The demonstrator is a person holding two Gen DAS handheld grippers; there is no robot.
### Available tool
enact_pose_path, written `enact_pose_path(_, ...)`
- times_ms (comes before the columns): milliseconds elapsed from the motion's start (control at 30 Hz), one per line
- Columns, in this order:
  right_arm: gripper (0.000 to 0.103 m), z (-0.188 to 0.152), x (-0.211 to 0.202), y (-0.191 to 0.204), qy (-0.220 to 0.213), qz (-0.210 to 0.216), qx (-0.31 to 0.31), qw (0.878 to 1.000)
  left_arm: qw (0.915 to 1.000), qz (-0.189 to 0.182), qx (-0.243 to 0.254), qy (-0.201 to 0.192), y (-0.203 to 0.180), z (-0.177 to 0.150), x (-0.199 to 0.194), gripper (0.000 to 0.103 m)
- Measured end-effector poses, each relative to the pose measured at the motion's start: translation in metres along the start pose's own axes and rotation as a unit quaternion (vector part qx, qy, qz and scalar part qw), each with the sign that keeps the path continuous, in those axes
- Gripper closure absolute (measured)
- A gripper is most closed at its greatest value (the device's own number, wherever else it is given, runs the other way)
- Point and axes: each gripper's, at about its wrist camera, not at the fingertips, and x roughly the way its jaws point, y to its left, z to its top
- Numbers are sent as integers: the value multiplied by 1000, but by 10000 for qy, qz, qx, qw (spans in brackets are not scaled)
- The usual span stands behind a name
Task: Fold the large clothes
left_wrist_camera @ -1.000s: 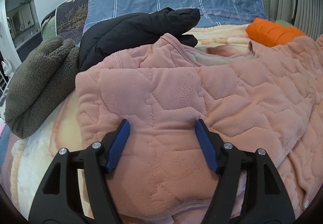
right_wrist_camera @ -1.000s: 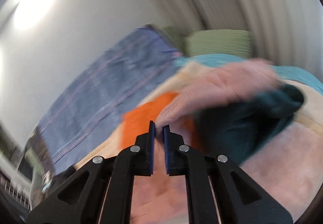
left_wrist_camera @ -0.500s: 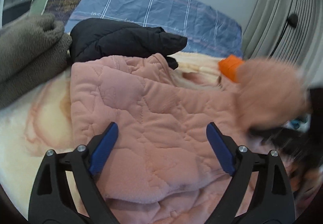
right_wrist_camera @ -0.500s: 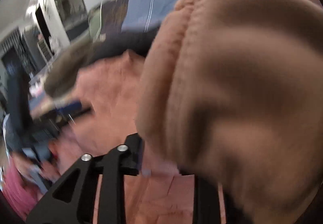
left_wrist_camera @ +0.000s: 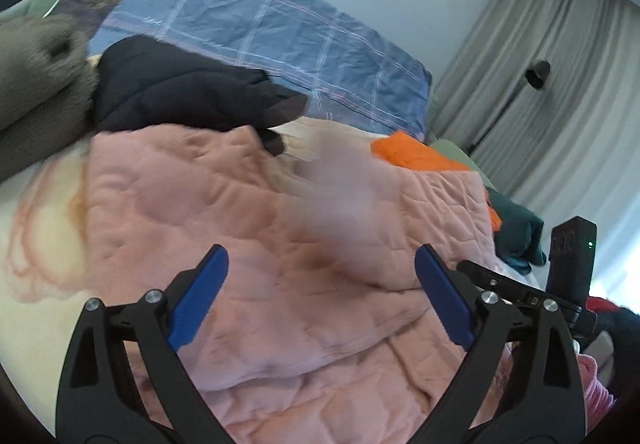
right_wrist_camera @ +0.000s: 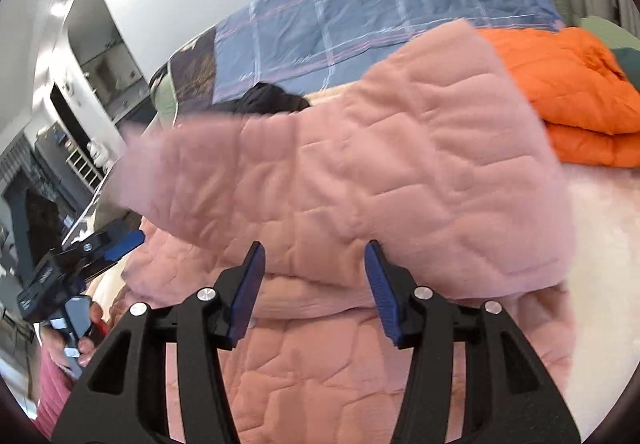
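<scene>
1. We're mid-fold on the pink quilted fleece jacket (left_wrist_camera: 248, 228), which lies across the bed and fills the centre and lower part of both views. One sleeve (right_wrist_camera: 360, 180) is flung over the body, blurred, prob. not yet settled.
2. Left hand-held gripper (left_wrist_camera: 320, 296): jaws have just been opening and stand wide, hovering over the jacket; fabric shows between them but the pads don't press it, so nothing is held.
3. Right hand-held gripper (right_wrist_camera: 314, 290): jaws have just been opening too, approx. half apart, with the sleeve's lower edge just beyond the tips and no grip on it.
4. Left to do, we judge: flatten the sleeve, bring in the other side, fold the body over. Not past halfway.
5. Done already, it seems: orange puffer (right_wrist_camera: 568, 92) folded at the right of the right wrist view, black padded garment (left_wrist_camera: 180, 88) and grey sherpa fleece (left_wrist_camera: 36, 84) at the upper left of the left wrist view.
6. Textures: the jacket is soft, thick plush w/ stitched irregular panels, so folds will be bulky and springy. A blue checked pillow (left_wrist_camera: 256, 28) sits behind.
</scene>
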Motion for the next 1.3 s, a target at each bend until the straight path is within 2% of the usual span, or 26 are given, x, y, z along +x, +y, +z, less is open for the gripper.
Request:
enact_pose_path(67, 51, -4, 4, 1, -27, -41, 28, 10000, 9994, 101, 236, 225, -10, 4, 13, 5)
enact_pose_path(100, 51, -8, 5, 0, -92, -79, 9, 9999, 9981, 306, 360, 383, -13, 7, 23, 5)
enact_pose_path(133, 51, -14, 5, 1, -153, -110, -35, 9998, 9944, 725, 470, 601, -15, 8, 38, 5)
enact_pose_path(200, 51, -12, 6, -4, -230, -126, -65, 9996, 9857, 1298, 523, 936, -13, 9, 58, 6)
enact_pose_path(233, 51, -12, 7, -6, -262, -87, -22, 9996, 9827, 1457, 458, 1045, -9, 8, 66, 7)
enact_pose_path(333, 51, -15, 4, -16, -305, 81, 177, 9993, 9852, 1417, 209, 942, -4, 12, 69, 7)
enact_pose_path(400, 50, -18, 3, -19, -310, 131, 238, 9991, 9881, 1306, -1, 810, -2, 18, 69, 31)
enact_pose_path(433, 50, -18, 3, -20, -325, 160, 247, 9990, 9887, 1237, -99, 839, 0, 21, 70, 74)
enact_pose_path(467, 50, -20, 1, -22, -352, 214, 263, 9988, 9896, 1048, -289, 941, 2, 24, 74, 90)
enact_pose_path(500, 50, -20, -2, -23, -398, 268, 292, 9984, 9897, 1003, -559, 854, 2, 29, 70, 91)
enact_pose_path(567, 50, -19, -18, -26, -667, 376, 352, 9964, 9928, 935, -554, 501, -12, 41, 48, 91)
enact_pose_path(600, 50, -16, -34, -28, -987, 359, 299, 9940, 9942, 921, -485, 285, -21, 46, 33, 91)
enact_pose_path(700, 35, -11, -80, -34, -1973, 44, 241, 9800, 9959, 773, -311, -347, -38, 64, -27, 91)
enact_pose_path(767, 33, -9, -92, -41, -2210, -134, 266, 9748, 9934, 982, -163, -561, -38, 67, -57, 90)
enact_pose_path(833, 33, -7, -83, -48, -1987, -281, 316, 9791, 9913, 1236, -40, -442, -29, 65, -63, 88)
enact_pose_path(867, 33, -7, -73, -51, -1762, -360, 395, 9829, 9886, 1482, -5, -250, -19, 58, -58, 82)
enact_pose_path(900, 33, -8, -63, -52, -1547, -377, 433, 9863, 9828, 1845, 2, -20, -6, 48, -47, 77)
enact_pose_path(967, 35, -8, -27, -50, -743, -698, 340, 9942, 9710, 2375, 65, 279, 13, 30, -32, 52)
enact_pose_path(1033, 41, -13, -7, -48, -303, -1206, 223, 9920, 9516, 3024, 277, 472, 32, 12, -16, 47)
enact_pose_path(1067, 42, -13, -7, -47, -287, -1252, 238, 9914, 9509, 3048, 280, 466, 39, 6, -19, 40)
enact_pose_path(1167, 49, -12, -23, -45, -551, -1524, 333, 9862, 9563, 2918, 62, 145, 36, 4, -36, 42)
enact_pose_path(1233, 58, -10, -38, -39, -837, -1592, 406, 9829, 9581, 2832, 396, -132, 13, 9, -49, 42)
enact_pose_path(1300, 68, -1, -43, -30, -1018, -1399, 321, 9844, 9579, 2711, 856, -391, -13, 17, -53, 41)
